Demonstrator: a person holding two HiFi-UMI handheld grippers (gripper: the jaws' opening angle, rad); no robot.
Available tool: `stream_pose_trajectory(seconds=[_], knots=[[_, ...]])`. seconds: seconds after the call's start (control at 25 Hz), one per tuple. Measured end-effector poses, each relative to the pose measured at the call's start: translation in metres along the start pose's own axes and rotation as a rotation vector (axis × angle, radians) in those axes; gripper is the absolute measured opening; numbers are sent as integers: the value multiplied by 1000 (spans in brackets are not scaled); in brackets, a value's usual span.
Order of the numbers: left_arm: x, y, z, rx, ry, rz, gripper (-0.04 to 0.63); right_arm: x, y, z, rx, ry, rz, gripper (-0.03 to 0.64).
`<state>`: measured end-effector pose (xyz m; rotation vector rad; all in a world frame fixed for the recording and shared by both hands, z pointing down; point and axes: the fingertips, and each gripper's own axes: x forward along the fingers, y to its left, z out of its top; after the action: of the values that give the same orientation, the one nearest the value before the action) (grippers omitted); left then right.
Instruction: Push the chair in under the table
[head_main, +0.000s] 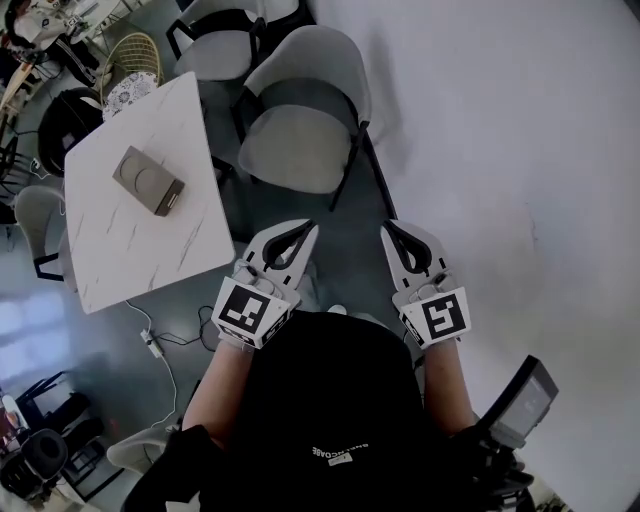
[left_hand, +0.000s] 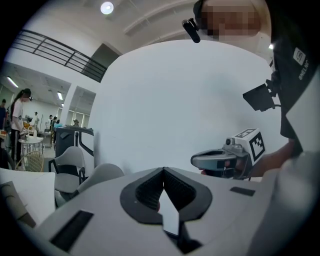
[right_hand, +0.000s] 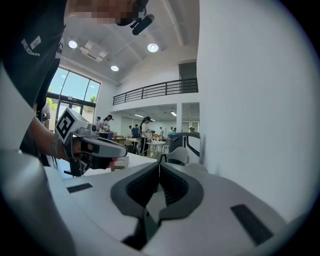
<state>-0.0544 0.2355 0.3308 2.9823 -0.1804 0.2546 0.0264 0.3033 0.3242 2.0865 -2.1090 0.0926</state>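
Note:
A grey chair (head_main: 300, 120) with a black frame stands pulled out to the right of the white marble table (head_main: 120, 250), its back toward me. Both grippers hang in front of me, short of the chair and touching nothing. My left gripper (head_main: 306, 232) is shut and empty; in the left gripper view its jaws (left_hand: 163, 170) meet at the tips, and the chair's back (left_hand: 102, 175) shows beyond them. My right gripper (head_main: 389, 231) is also shut and empty, and its jaws (right_hand: 159, 164) point at the chair (right_hand: 178, 155) by the wall.
A grey box (head_main: 148, 180) lies on the table. A second grey chair (head_main: 225, 40) stands beyond the first, a wicker chair (head_main: 132, 52) behind the table, another chair (head_main: 40, 225) at its left. A white wall (head_main: 520, 150) runs along the right. A cable (head_main: 152, 342) lies on the floor.

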Motion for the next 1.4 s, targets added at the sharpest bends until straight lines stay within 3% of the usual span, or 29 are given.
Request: stream_pose_trajectory(seconds=[0.36,0.6,0.84,1.16,1.4], knots=[[53,122,26,-74,-19,-8,6,127,-47,17,39,43,8,12],[64,189,30,-131,-22,33,6,196,-67,21,46,70,32,12],[73,226,29,-171,-12,116,6,241,-102,26,34,91,71,12],[87,262,29,-220,-18,282,6,303,-141,13,-86,164,236,14],[95,272,29,-237,-23,372,6,351,-189,-6,-106,210,278,17]])
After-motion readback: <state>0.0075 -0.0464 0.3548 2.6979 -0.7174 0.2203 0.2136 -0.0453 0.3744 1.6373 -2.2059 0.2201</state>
